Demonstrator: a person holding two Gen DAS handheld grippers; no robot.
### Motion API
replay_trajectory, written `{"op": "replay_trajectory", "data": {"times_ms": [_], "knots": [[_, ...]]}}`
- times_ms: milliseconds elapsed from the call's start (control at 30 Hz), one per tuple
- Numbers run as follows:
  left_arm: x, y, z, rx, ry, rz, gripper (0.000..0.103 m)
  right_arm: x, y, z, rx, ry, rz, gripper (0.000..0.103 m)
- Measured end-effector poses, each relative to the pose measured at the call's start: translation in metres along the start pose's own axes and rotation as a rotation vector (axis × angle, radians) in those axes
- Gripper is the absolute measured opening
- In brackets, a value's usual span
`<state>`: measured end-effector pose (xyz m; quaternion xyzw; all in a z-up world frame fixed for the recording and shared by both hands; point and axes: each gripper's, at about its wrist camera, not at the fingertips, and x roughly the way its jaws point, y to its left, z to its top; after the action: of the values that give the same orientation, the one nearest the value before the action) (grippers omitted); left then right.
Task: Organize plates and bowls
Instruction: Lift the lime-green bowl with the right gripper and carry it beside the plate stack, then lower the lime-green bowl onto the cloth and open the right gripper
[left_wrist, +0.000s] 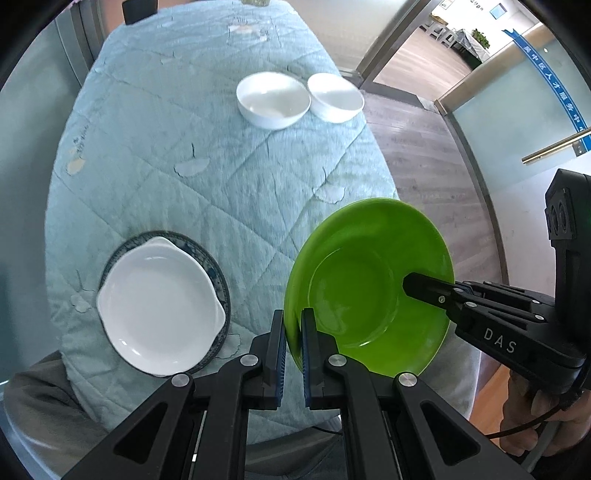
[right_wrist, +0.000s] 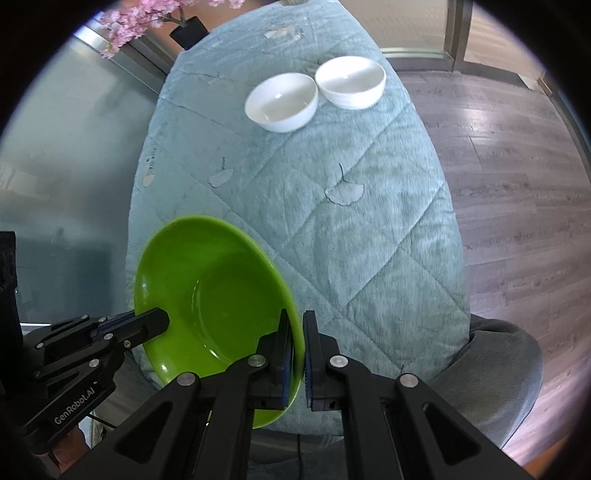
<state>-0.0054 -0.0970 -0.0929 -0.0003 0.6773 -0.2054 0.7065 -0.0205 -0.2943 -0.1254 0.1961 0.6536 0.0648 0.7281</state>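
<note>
Pinching the green plate (left_wrist: 369, 288) from both sides: your left fingers (left_wrist: 293, 325) clamp its lower-left rim, your right fingers (right_wrist: 295, 332) its opposite rim.

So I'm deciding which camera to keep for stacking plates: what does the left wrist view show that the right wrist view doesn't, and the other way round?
Only the left wrist view shows the white dish resting on a patterned plate, at the table's near left. Only the right wrist view shows the pink blossoms beyond the table. Both show the green plate clamped at opposite rims by the left claw and right claw, the two white bowls at the far end, and the quilted cloth.
</note>
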Motion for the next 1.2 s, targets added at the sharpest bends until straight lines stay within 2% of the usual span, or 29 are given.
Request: {"op": "replay_trajectory", "data": {"times_ms": [567,1200], "knots": [[0.097,0.028,0.016,-0.021,0.102,0.002,0.004,0.084,-0.027,0.008,0.087,0.118,-0.008,0.005],[0.134,0.043,0.025,-0.035,0.142,0.038,0.004,0.123,-0.027,0.01,0.144,0.157,0.001,0.005]]}}
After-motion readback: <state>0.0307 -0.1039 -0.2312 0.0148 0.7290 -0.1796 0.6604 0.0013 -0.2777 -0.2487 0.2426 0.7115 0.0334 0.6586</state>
